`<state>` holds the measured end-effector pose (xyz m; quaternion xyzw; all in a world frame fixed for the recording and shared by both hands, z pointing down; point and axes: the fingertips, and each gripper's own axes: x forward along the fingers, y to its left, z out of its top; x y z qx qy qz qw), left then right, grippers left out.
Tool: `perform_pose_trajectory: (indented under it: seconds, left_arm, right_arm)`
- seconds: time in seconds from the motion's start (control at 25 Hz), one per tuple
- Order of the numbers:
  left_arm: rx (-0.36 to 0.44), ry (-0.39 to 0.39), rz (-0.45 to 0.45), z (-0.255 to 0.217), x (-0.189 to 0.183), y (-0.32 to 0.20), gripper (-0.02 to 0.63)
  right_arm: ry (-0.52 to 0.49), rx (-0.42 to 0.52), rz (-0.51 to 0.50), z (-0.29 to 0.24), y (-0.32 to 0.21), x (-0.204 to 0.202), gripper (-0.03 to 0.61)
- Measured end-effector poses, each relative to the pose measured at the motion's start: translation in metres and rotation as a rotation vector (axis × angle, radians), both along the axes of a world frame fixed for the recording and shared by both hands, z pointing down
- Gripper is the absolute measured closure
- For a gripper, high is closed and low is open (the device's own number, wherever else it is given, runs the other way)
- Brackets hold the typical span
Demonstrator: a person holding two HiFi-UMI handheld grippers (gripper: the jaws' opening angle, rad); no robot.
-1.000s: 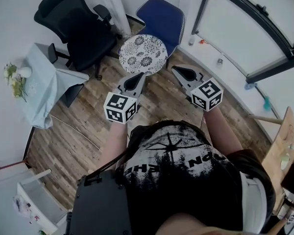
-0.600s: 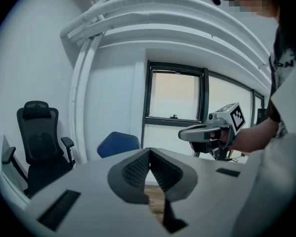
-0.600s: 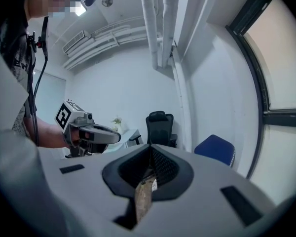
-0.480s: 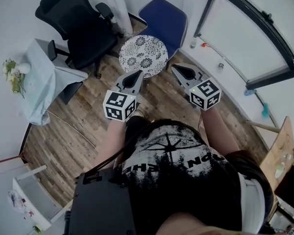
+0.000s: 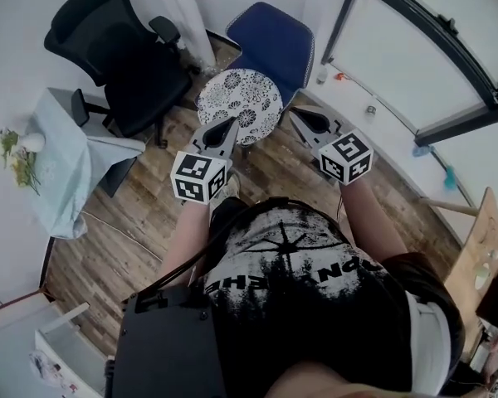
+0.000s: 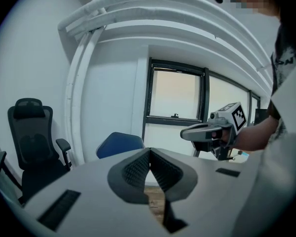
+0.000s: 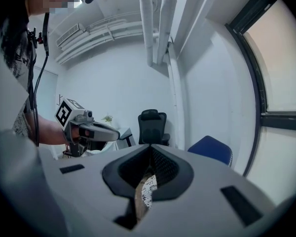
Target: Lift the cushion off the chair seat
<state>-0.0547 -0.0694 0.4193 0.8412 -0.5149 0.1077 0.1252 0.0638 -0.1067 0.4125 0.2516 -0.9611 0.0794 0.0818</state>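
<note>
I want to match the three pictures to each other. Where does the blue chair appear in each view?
Head view: the blue chair is at top centre, just above the round patterned cushion.
Left gripper view: left of centre, a little below the middle.
Right gripper view: right of centre, in the lower half.
Shared landmark: the black office chair, to the blue chair's left in every view.

White lettering crosses the person's black T-shirt, upside down and creased; no word reads clearly.
</note>
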Motion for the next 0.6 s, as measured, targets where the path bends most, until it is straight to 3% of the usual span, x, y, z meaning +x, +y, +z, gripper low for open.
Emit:
perform_pose_trajectory:
  seconds: [0.6]
  left_arm:
    - [-0.008, -0.033, 0.312, 0.007, -0.076, -0.119, 0.600]
  right_arm:
    - [0.021, -0.002, 0.257, 0.013, -0.084, -0.083, 0.560]
